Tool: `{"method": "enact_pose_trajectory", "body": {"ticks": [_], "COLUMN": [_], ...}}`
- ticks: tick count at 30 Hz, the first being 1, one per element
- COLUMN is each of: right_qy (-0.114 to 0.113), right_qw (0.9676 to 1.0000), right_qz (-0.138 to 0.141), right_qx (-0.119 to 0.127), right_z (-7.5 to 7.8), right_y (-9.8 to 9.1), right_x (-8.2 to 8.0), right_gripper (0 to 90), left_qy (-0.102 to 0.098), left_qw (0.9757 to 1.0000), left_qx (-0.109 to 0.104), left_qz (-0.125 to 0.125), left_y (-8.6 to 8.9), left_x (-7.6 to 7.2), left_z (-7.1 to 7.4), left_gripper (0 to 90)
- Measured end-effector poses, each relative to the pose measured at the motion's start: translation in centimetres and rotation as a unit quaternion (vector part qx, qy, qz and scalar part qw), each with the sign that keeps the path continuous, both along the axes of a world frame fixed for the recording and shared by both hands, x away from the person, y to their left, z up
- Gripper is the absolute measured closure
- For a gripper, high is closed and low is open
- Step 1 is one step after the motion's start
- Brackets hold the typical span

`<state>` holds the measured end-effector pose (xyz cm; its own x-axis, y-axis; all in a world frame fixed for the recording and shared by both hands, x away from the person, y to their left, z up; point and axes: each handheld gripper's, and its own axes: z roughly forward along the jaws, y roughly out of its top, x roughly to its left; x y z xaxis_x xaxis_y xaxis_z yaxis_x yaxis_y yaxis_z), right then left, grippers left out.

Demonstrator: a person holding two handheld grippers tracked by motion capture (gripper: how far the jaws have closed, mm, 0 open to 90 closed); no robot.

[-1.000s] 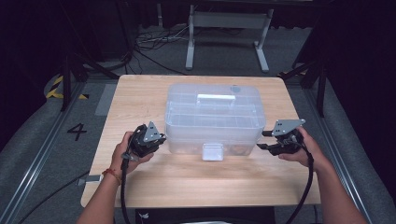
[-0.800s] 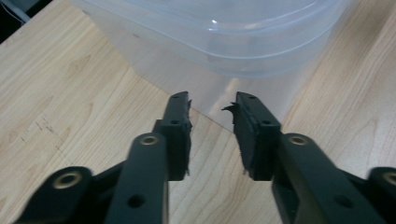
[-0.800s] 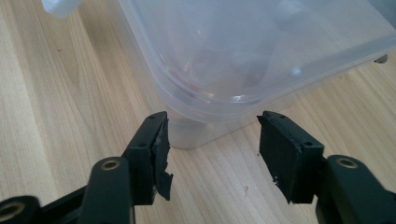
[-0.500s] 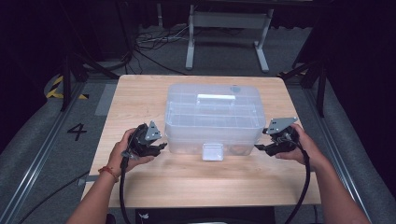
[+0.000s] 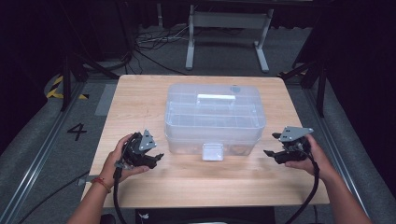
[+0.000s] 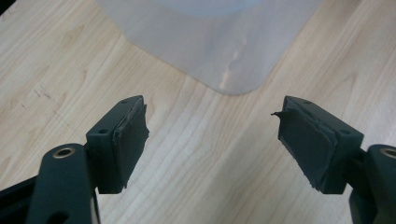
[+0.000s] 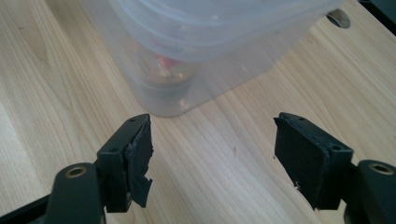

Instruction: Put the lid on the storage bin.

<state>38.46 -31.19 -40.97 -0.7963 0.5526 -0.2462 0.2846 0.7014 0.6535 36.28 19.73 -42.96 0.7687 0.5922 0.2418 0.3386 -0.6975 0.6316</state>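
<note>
Wooden table [image 5: 140, 98] | clear lidded storage box [image 5: 215, 116] sits mid-table | left gripper [image 5: 156, 158] and right gripper [image 5: 270, 153] flank it, jaws just opening, spread, empty | step: approach | next: likely grip both ends evenly.

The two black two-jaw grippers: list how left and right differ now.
The left gripper sits off the clear plastic lidded box's front-left corner, the right gripper off its front-right. The left's grey plate tilts steeply, the right's lies flatter. Both stand open, jaws just widened, nothing between them, over the wooden table.
</note>
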Motion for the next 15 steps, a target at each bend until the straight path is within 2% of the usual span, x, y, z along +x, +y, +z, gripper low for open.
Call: {"method": "enact_pose_trajectory", "body": {"ticks": [3, 6, 10, 13, 15], "right_qy": [-0.007, -0.006, -0.003, -0.007, -0.008], "right_qw": [0.9999, 0.9997, 0.9988, 0.9985, 0.9974], "right_qz": [-0.011, -0.025, -0.046, -0.053, -0.068], "right_qx": [-0.003, 0.006, 0.014, 0.015, 0.023], "right_z": [-0.3, -0.7, -1.4, -1.7, -1.9], "right_y": [-0.8, -1.7, -2.9, -3.3, -4.0], "right_x": [-0.5, -0.9, -1.5, -1.7, -2.0], "right_gripper": [28.1, 28.1, 28.9, 28.7, 28.3], "left_qy": [0.000, 0.004, 0.015, 0.016, 0.019], "left_qw": [1.0000, 0.9999, 0.9997, 0.9996, 0.9995], "left_qx": [0.007, 0.015, 0.012, 0.015, 0.010], "left_qz": [0.005, 0.007, 0.015, 0.018, 0.022], "left_y": [0.6, 1.3, 2.2, 2.6, 3.3], "left_x": [-0.4, -0.9, -1.3, -1.6, -1.9], "left_z": [-0.6, -1.3, -1.8, -2.0, -2.1], "left_gripper": [24.2, 22.8, 20.5, 20.6, 20.6]}}
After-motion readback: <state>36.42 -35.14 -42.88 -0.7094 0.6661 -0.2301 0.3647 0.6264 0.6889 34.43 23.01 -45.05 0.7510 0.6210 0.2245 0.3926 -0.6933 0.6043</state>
